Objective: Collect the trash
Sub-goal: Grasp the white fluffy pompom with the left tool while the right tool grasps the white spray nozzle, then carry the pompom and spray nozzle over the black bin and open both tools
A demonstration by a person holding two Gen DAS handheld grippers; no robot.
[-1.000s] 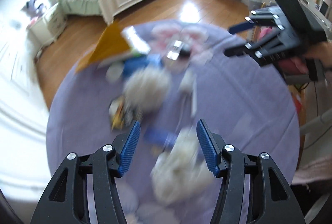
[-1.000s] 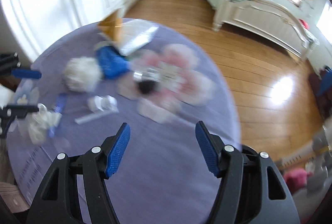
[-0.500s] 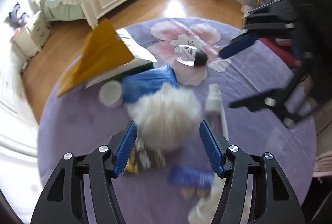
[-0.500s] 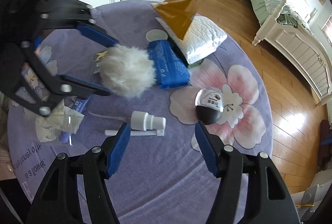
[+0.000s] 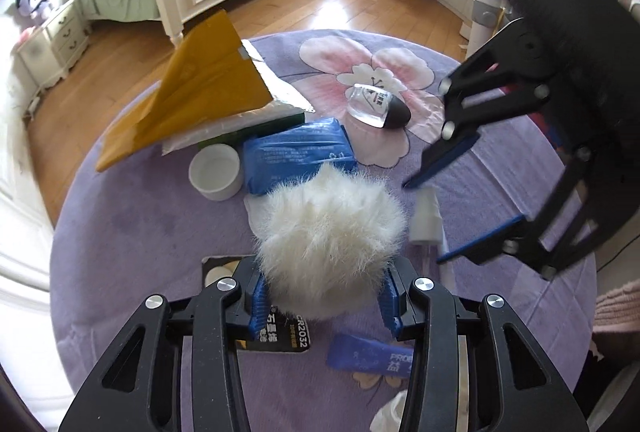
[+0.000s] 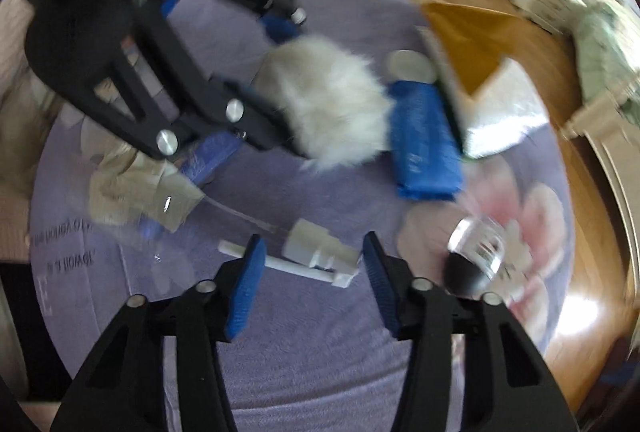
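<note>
White fluffy ball between blue pads; blue packet beyond, on lilac rug with pink flower.

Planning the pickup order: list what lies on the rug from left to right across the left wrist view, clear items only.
Yellow envelope → white round cup → blue packet → clear bottle with dark cap → right gripper.

Right wrist view motion-blurred; white pompom hides left tongs pads and black packet beneath.
</note>
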